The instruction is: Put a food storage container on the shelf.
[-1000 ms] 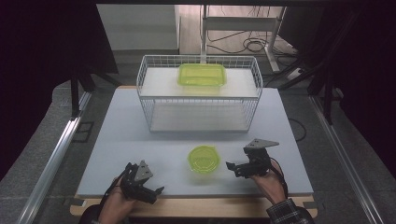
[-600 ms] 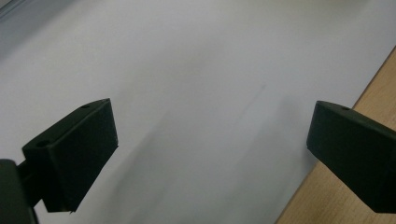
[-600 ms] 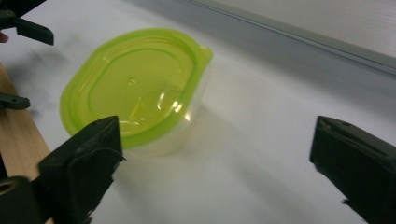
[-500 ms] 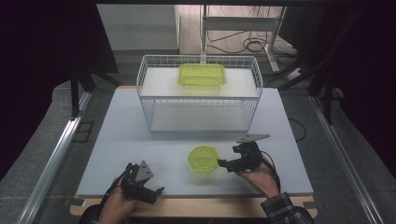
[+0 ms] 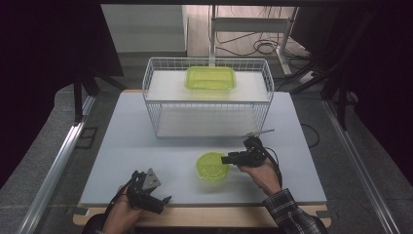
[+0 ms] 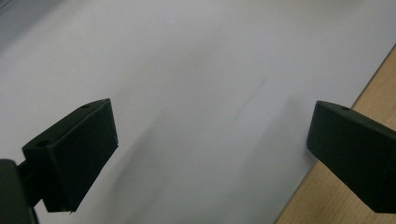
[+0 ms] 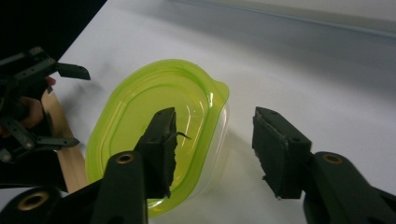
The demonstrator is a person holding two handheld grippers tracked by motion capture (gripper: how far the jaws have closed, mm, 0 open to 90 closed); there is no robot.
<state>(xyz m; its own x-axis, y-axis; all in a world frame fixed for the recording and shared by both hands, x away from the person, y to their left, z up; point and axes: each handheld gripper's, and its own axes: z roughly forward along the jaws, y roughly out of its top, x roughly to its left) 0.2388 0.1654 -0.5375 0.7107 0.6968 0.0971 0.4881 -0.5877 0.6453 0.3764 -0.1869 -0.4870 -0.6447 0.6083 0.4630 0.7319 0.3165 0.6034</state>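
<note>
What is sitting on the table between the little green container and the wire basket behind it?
Nothing: in the high view, only bare table lies between the green container and the wire basket.

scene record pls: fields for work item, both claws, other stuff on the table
item: round green tub with lid, near front edge of table
right claw: jaws have just been closing, one over the lid, one outside the tub wall, pads not yet pressing
left claw: open, nothing between, low over table's front edge
rack: wire basket at the back
in rack: rectangular green tub
</note>
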